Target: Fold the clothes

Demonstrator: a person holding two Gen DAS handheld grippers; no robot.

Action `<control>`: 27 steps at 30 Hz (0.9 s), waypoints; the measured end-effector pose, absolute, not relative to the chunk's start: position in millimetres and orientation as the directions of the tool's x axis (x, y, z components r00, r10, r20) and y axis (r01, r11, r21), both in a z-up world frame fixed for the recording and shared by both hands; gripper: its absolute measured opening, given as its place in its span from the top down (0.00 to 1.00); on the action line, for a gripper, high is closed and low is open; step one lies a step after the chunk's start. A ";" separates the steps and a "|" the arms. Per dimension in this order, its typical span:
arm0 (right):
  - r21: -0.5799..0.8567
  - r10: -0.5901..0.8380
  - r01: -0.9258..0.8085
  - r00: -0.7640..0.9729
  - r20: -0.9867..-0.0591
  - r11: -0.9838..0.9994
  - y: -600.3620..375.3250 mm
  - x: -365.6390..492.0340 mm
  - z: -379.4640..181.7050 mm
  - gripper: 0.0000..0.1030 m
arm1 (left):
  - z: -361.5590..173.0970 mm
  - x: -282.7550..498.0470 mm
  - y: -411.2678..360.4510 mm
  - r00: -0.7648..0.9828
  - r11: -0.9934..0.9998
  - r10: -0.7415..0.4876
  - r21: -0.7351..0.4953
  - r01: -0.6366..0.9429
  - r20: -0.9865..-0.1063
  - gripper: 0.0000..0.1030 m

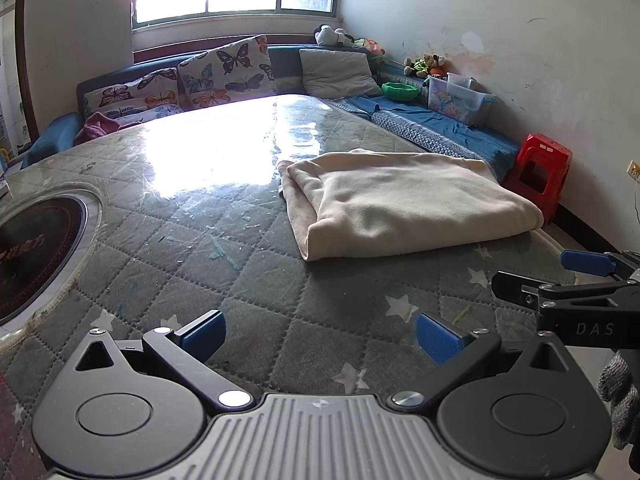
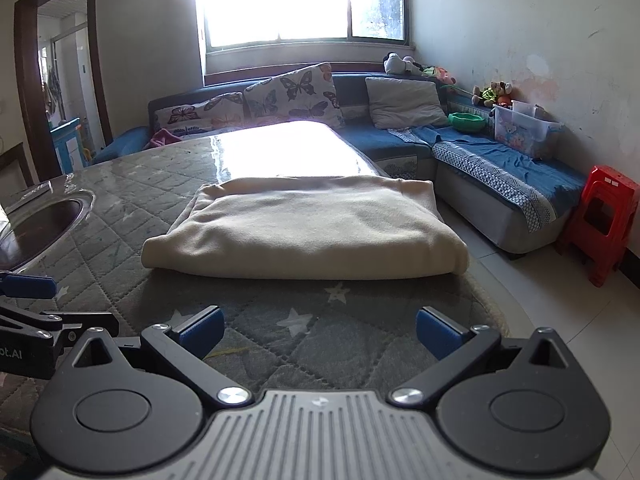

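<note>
Here, both grippers hang low over the near edge of the desk (image 1: 192, 240), a quilted grey-green cover with white stars under a glossy clear sheet. Left gripper (image 1: 320, 338): jaws wide, blue pads well apart, nothing between them. Right gripper (image 2: 319, 332): jaws likewise wide and empty. The two tools sit just beside each other; the right one enters the left wrist view at 4 o'clock, the left one enters the right wrist view at 8 o'clock. A bit of grey knit glove (image 1: 618, 400) shows at the right edge of the left wrist view.

Cream garment (image 2: 308, 228): folded into a thick rectangular bundle, lying flat on the desk, apart from both grippers. In the right wrist view it sits dead ahead at 12 o'clock from the jaws, rounded fold edge toward the camera. In the left wrist view it lies at about 1 o'clock, with a thinner layer sticking out along its left side. Neither gripper touches it.

Round dark hotplate (image 1: 32, 248) set into the desk at 9 o'clock in the left wrist view. Strong window (image 2: 296, 0) glare on the far half of the desk. Blue corner sofa (image 2: 500, 184) beyond, with butterfly cushions (image 2: 296, 94), a grey pillow (image 2: 404, 102), a green bowl (image 2: 466, 121), a clear plastic box (image 2: 524, 130) and some plush toys (image 2: 492, 94). Red plastic stool (image 2: 604, 220) on the floor at 3 o'clock, by the wall
</note>
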State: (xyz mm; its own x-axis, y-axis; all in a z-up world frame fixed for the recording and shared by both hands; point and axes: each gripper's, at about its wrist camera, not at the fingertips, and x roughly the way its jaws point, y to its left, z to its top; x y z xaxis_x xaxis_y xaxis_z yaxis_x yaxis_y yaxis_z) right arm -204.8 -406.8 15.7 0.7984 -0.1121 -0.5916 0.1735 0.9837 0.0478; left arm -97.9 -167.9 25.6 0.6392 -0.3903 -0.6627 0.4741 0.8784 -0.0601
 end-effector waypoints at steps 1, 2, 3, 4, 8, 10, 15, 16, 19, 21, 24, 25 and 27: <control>0.048 -0.112 0.173 0.799 -0.591 0.984 -406.6 -205.4 16.0 0.00 | 25.7 -98.2 -167.7 0.640 0.879 -0.390 -0.060 0.474 -0.662 0.00; 0.047 -0.112 0.173 0.800 -0.590 0.984 -406.4 -206.0 16.2 0.00 | 25.9 -98.6 -167.6 0.640 0.879 -0.391 -0.060 0.474 -0.661 0.00; 0.047 -0.112 0.172 0.800 -0.589 0.984 -406.2 -206.6 16.6 0.00 | 26.0 -98.9 -167.6 0.641 0.879 -0.391 -0.060 0.474 -0.660 0.00; 0.047 -0.112 0.173 0.801 -0.588 0.984 -406.1 -207.0 16.7 0.00 | 26.1 -99.3 -167.6 0.642 0.878 -0.391 -0.059 0.474 -0.660 0.00; 0.048 -0.114 0.174 0.803 -0.585 0.984 -405.8 -208.7 17.2 0.00 | 25.7 -101.0 -168.4 0.643 0.878 -0.390 -0.056 0.475 -0.659 0.00; 0.047 -0.115 0.175 0.803 -0.584 0.983 -405.7 -209.5 17.2 0.00 | 25.1 -101.6 -168.9 0.643 0.879 -0.387 -0.054 0.474 -0.661 0.00; 0.048 -0.118 0.179 0.802 -0.585 0.983 -405.2 -211.6 16.1 0.00 | 24.6 -102.8 -169.5 0.643 0.879 -0.386 -0.052 0.474 -0.662 0.00; 0.048 -0.118 0.180 0.802 -0.586 0.983 -405.1 -211.7 15.8 0.00 | 24.7 -103.1 -169.7 0.643 0.879 -0.385 -0.051 0.474 -0.662 0.00; 0.051 -0.116 0.179 0.801 -0.587 0.982 -405.0 -211.8 15.1 0.00 | 24.5 -103.4 -170.2 0.643 0.879 -0.383 -0.048 0.474 -0.663 0.00; 0.052 -0.114 0.178 0.801 -0.587 0.983 -405.0 -211.3 14.8 0.00 | 24.2 -103.1 -170.6 0.642 0.879 -0.383 -0.047 0.475 -0.664 0.00; 0.054 -0.113 0.178 0.801 -0.589 0.982 -405.2 -210.0 14.3 0.00 | 23.7 -102.3 -171.4 0.641 0.878 -0.381 -0.045 0.476 -0.666 0.00; 0.055 -0.112 0.178 0.800 -0.589 0.982 -405.3 -209.5 14.1 0.00 | 23.7 -101.8 -171.8 0.641 0.878 -0.381 -0.043 0.477 -0.667 0.00; 0.056 -0.111 0.178 0.798 -0.593 0.982 -405.5 -208.1 13.3 0.00 | 23.4 -101.0 -172.5 0.639 0.877 -0.381 -0.043 0.478 -0.668 0.00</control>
State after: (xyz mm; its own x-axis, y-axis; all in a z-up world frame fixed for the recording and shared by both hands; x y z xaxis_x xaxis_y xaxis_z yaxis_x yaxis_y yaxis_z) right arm -208.1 -405.5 13.3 0.7979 -0.1106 -0.5925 0.1778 0.9825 0.0561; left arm -101.0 -172.5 23.4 0.6386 -0.3814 -0.6684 0.4784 0.8771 -0.0434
